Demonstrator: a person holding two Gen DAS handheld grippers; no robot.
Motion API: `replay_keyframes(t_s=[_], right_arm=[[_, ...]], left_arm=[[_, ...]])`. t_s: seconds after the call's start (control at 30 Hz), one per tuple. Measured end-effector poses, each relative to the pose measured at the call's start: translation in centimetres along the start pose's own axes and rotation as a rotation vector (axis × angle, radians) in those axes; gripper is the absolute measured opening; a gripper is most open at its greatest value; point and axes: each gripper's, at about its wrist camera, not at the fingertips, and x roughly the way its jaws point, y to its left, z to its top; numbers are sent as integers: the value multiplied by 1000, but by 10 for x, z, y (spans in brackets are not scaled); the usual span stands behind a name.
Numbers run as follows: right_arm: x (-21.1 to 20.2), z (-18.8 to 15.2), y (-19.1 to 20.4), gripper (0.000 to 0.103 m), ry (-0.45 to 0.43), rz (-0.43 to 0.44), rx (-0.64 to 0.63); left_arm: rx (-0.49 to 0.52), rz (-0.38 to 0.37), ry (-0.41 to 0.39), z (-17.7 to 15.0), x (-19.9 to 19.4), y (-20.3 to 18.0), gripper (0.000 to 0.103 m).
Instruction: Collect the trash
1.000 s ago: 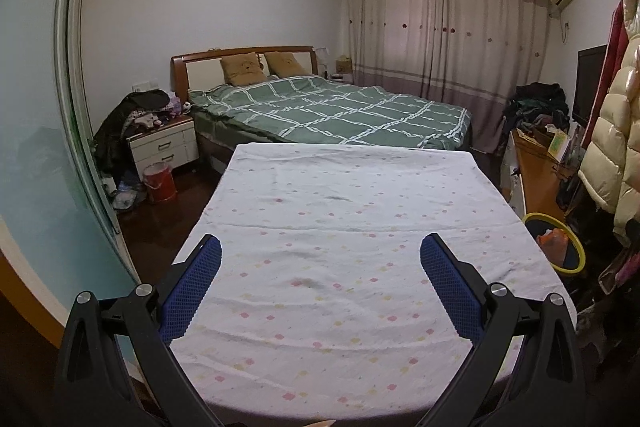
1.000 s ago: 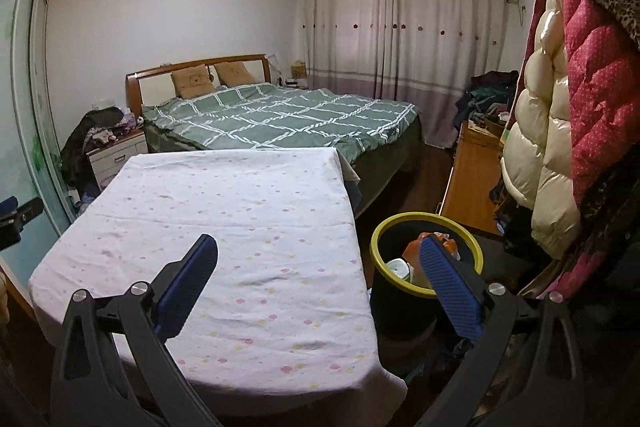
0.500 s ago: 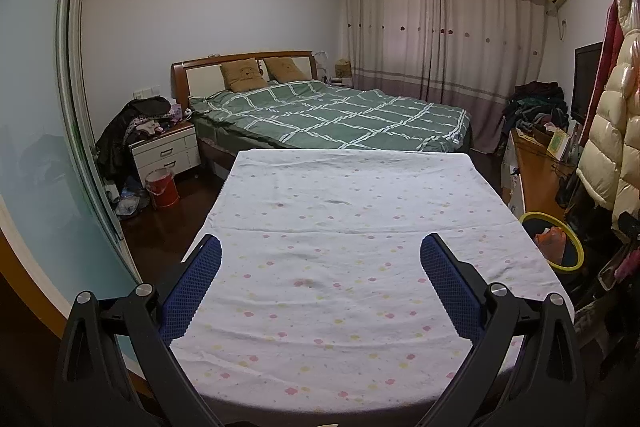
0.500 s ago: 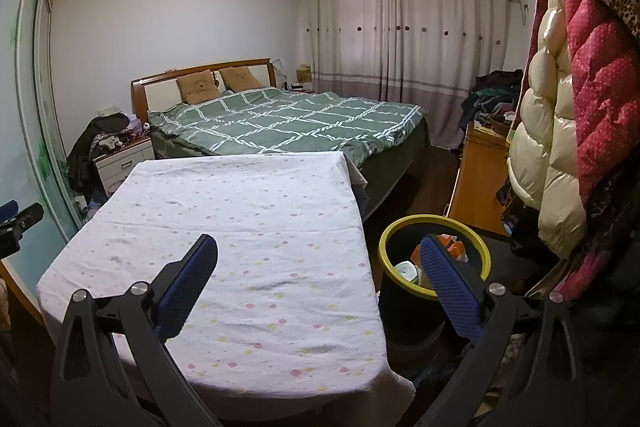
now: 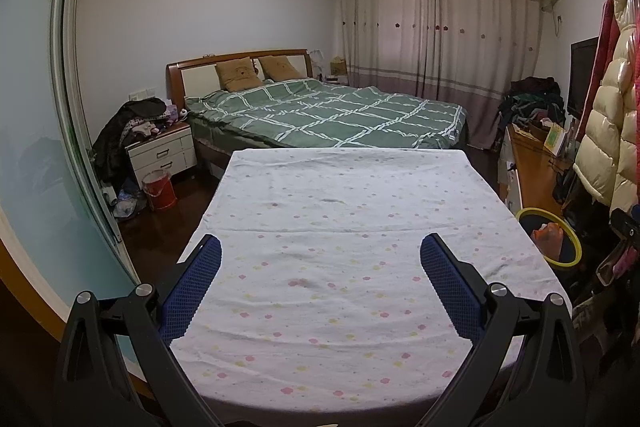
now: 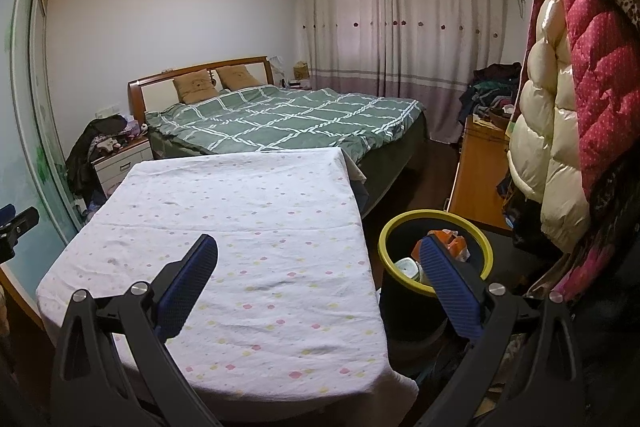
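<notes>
Jaws of right gripper spread, trash bin behind its right jaw.

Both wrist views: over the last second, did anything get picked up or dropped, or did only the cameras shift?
Only the cameras shifted: both grippers pulled back and rose slightly, so more of the floral sheet shows. Nothing was taken hold of or let go. The left gripper and right gripper stay open and empty, and the yellow-rimmed bin keeps its place beside the table with the same trash inside.
</notes>
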Motion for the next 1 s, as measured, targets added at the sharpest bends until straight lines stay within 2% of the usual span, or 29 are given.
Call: replay_keyframes(t_s=[1.0], right_arm=[[8,-4,-2,96,17,11,14]], left_arm=[[13,-9,15,-4,9,-10,98]])
